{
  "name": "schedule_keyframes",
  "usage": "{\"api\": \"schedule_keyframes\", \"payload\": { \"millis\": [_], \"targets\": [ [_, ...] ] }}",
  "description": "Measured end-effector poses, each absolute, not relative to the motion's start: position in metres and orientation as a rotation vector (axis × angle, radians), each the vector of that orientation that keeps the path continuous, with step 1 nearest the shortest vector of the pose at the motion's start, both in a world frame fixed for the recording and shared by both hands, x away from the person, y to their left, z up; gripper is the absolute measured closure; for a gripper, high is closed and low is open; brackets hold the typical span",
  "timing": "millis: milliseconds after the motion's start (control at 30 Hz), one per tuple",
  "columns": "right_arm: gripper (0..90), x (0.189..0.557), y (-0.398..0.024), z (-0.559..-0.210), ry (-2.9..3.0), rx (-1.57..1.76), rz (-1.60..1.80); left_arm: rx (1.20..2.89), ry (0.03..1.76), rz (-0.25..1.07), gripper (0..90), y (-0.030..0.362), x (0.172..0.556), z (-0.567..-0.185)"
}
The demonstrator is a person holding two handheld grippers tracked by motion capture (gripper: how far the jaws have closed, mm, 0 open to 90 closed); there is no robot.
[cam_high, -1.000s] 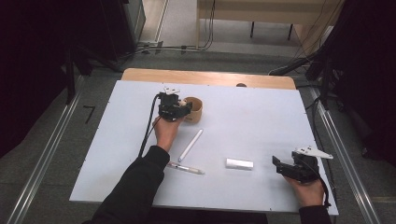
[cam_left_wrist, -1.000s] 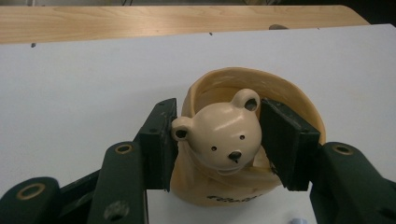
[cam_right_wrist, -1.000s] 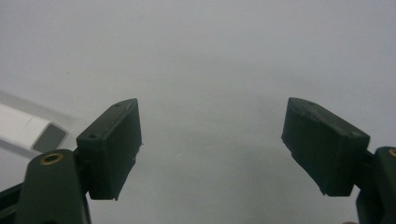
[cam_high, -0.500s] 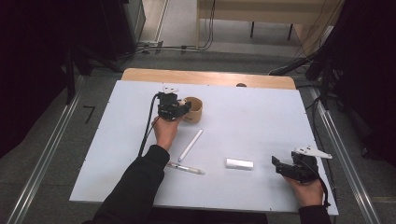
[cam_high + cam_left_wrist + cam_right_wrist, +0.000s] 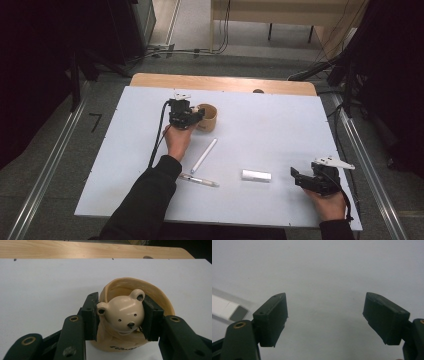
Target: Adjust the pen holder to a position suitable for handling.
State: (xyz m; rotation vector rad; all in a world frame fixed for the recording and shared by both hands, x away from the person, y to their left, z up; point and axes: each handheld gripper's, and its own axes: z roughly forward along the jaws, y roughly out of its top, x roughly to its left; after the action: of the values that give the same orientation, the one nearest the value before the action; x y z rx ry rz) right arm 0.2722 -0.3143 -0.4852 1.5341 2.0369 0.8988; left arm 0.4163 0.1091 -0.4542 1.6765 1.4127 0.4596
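Note:
A tan ceramic cup with a bear's head on its front [image 5: 125, 312] stands upright on the white table, toward the back left [image 5: 208, 117]. My left gripper [image 5: 120, 316] reaches it from the near side [image 5: 194, 116]. Its jaws have just been closing, and both pads now press on the sides of the bear's head. My right gripper [image 5: 297, 176] rests low at the front right of the table, pointing left. Its jaws stand wide apart over bare table [image 5: 325, 317] with nothing between them.
A white pen [image 5: 204, 155] lies diagonally in front of the cup, and a thinner pen [image 5: 199, 179] lies nearer the front edge. A small white block [image 5: 256, 175] lies just left of the right gripper, also seen at that view's left edge [image 5: 227, 308]. A wooden strip [image 5: 225, 82] borders the table's far side.

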Motion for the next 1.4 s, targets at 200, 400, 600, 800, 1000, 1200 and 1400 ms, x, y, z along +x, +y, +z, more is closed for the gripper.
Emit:
{"api": "schedule_keyframes", "payload": {
  "millis": [200, 400, 600, 800, 1000, 1200, 1400],
  "targets": [
    [18.3, 0.272, -0.314, -0.485, 2.035, 1.538, 0.898, 1.672, 1.402, 0.442, 55.7, 0.104, 0.416, -0.455],
    [18.3, 0.272, -0.315, -0.485, 2.035, 1.54, 0.899, 1.688, 1.374, 0.423, 55.6, 0.092, 0.414, -0.456],
    [18.3, 0.272, -0.315, -0.485, 2.037, 1.54, 0.899, 1.708, 1.341, 0.403, 55.6, 0.076, 0.411, -0.456],
    [18.3, 0.272, -0.315, -0.485, 2.041, 1.536, 0.9, 1.728, 1.305, 0.382, 55.7, 0.057, 0.408, -0.456],
    [18.3, 0.272, -0.315, -0.485, 2.042, 1.536, 0.902, 1.749, 1.271, 0.36, 55.7, 0.037, 0.404, -0.456],
    [18.3, 0.272, -0.315, -0.485, 2.041, 1.536, 0.903, 1.771, 1.233, 0.329, 55.7, 0.017, 0.397, -0.456],
    [18.3, 0.273, -0.315, -0.485, 2.041, 1.537, 0.905, 1.794, 1.21, 0.297, 55.7, 0.005, 0.389, -0.456]
  ]
}}
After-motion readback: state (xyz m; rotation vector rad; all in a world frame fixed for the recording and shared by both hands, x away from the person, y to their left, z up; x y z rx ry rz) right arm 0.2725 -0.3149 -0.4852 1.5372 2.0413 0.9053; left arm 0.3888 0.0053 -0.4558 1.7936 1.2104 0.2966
